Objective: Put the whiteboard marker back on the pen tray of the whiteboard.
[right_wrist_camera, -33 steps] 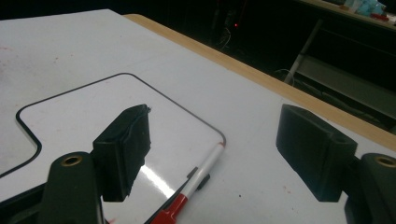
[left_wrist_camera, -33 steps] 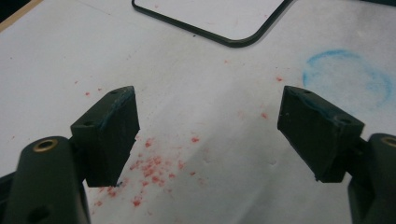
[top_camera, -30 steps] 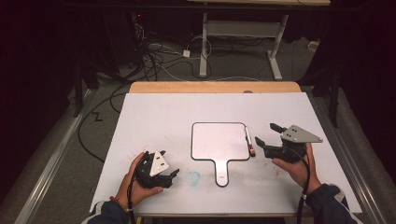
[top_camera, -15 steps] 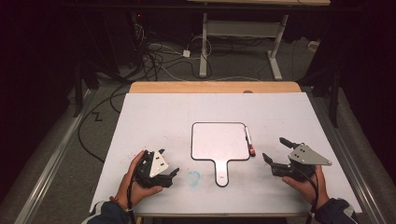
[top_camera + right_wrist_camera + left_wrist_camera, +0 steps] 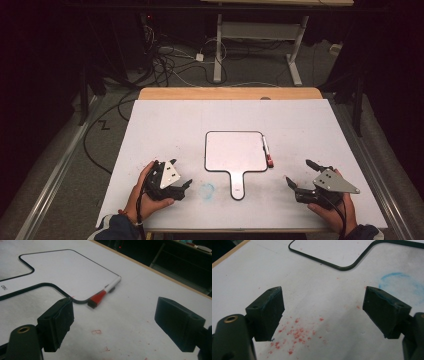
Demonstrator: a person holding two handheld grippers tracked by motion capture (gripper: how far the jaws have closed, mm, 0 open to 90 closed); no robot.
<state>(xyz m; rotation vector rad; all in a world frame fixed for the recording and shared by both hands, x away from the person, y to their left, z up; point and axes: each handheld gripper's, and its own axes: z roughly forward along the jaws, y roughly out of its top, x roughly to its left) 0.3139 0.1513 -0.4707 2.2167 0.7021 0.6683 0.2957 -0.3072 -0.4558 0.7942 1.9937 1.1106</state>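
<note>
A small white board (image 5: 234, 151) with a black rim and a handle lies flat at the table's middle, handle toward me. A marker (image 5: 267, 152) with a red cap rests along its right edge. My left gripper (image 5: 181, 172) sits near the front left, open, with nothing between its jaws. The left gripper view has the left gripper (image 5: 323, 305) over red specks, the board's (image 5: 332, 250) corner ahead. My right gripper (image 5: 298, 171) rests at the front right, apart from the marker. Its jaws have just been opening and stand wide on nothing. The right gripper (image 5: 113, 307) faces the marker (image 5: 105, 292) and board (image 5: 65, 267).
A white sheet (image 5: 170, 130) covers the table, with a wooden strip (image 5: 230, 93) along its far edge. A blue smudge (image 5: 207, 189) marks the sheet left of the board's handle. Cables (image 5: 170, 65) and a desk frame (image 5: 255, 35) stand on the dark floor beyond.
The right gripper has moved right and toward the near edge, sinking lower and away from the marker. The left gripper and the board have stayed put.
</note>
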